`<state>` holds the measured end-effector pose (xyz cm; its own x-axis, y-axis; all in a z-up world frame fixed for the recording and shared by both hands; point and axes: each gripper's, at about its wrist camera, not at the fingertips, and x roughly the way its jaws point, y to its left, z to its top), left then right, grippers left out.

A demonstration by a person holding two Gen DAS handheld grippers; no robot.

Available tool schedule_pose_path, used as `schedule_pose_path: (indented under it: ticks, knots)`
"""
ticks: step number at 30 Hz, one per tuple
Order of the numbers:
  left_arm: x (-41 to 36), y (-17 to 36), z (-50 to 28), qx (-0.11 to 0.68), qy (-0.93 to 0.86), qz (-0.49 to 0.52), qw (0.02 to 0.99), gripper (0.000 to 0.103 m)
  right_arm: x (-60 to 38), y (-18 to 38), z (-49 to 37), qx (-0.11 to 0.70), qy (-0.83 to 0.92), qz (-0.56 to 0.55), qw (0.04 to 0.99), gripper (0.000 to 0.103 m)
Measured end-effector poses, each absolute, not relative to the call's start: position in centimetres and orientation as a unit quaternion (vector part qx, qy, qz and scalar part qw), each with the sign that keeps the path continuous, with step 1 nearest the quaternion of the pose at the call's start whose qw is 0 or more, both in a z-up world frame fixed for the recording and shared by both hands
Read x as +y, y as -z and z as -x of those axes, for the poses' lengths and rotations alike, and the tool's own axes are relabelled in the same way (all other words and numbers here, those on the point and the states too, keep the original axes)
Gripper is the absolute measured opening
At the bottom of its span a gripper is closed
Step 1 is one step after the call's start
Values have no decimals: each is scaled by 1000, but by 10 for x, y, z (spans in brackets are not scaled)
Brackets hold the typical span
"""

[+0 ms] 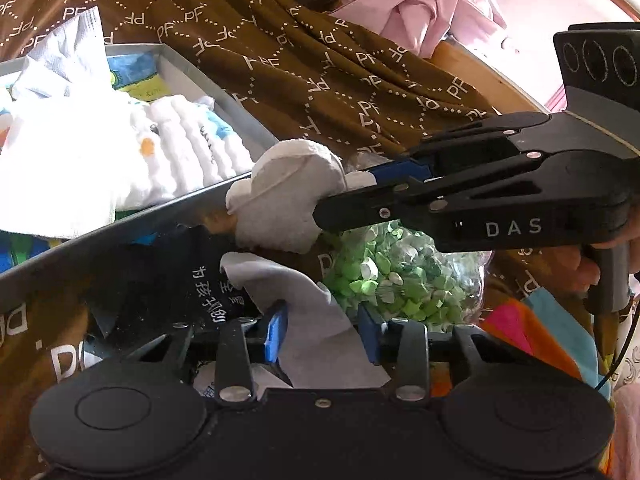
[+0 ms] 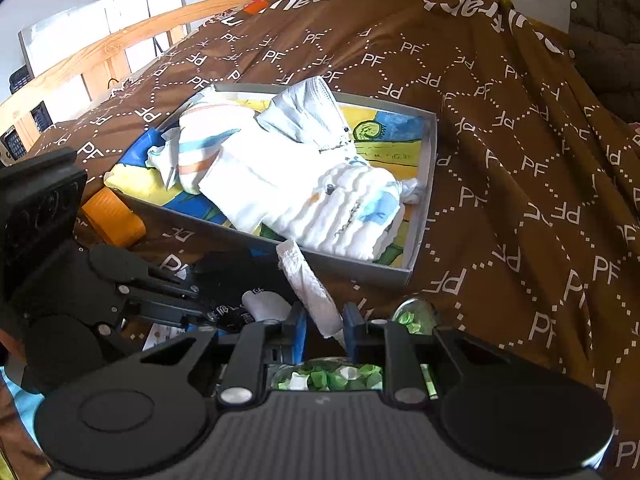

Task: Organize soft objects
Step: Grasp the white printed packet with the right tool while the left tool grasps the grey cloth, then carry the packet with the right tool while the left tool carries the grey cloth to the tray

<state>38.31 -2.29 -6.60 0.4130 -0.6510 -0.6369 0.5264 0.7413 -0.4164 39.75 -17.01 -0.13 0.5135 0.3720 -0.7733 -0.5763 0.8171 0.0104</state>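
In the left wrist view a pale grey cloth (image 1: 316,320) stands between the blue pads of my left gripper (image 1: 323,334), filling the gap, so the gripper is shut on it. From the right comes my right gripper (image 1: 344,192), shut on a white fluffy cloth (image 1: 280,204) beside the corner of a grey box (image 1: 224,92). In the right wrist view the right gripper (image 2: 325,334) pinches that white cloth (image 2: 310,288), which hangs as a strip just before the grey box (image 2: 430,148). The left gripper (image 2: 216,316) reaches in from the left, at the grey cloth (image 2: 264,304).
The box holds a heap of white baby clothes (image 2: 280,176) on a bright picture. All lies on a brown patterned bedspread (image 2: 520,160). A clear bag of green bits (image 1: 384,276), a black printed item (image 1: 172,276) and an orange thing (image 2: 112,216) lie close by. Behind it runs a wooden rail (image 2: 120,36).
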Motion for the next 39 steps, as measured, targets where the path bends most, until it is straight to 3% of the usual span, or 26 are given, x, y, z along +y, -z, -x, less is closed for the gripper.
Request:
schedule_pose_path:
  ticks: [6, 8, 10, 16, 25, 39]
  knots:
    - [-27, 65, -384, 415, 346, 64, 839, 41, -169, 1, -397, 406, -270, 121, 865, 22]
    - [-27, 65, -385, 415, 351, 66, 836, 32, -168, 1, -395, 405, -268, 123, 865, 21]
    - [-27, 65, -385, 413, 348, 63, 839, 9, -168, 1, -392, 403, -265, 126, 867, 20]
    - [-14, 67, -396, 416, 321, 107, 844, 1, -166, 2, -385, 401, -259, 127, 869, 17]
    - [-7, 56, -378, 368, 305, 97, 873, 0, -168, -1, -374, 390, -257, 125, 875, 15]
    - [32, 13, -354, 256, 287, 132, 914, 0, -167, -38, -364, 302, -235, 117, 917, 13]
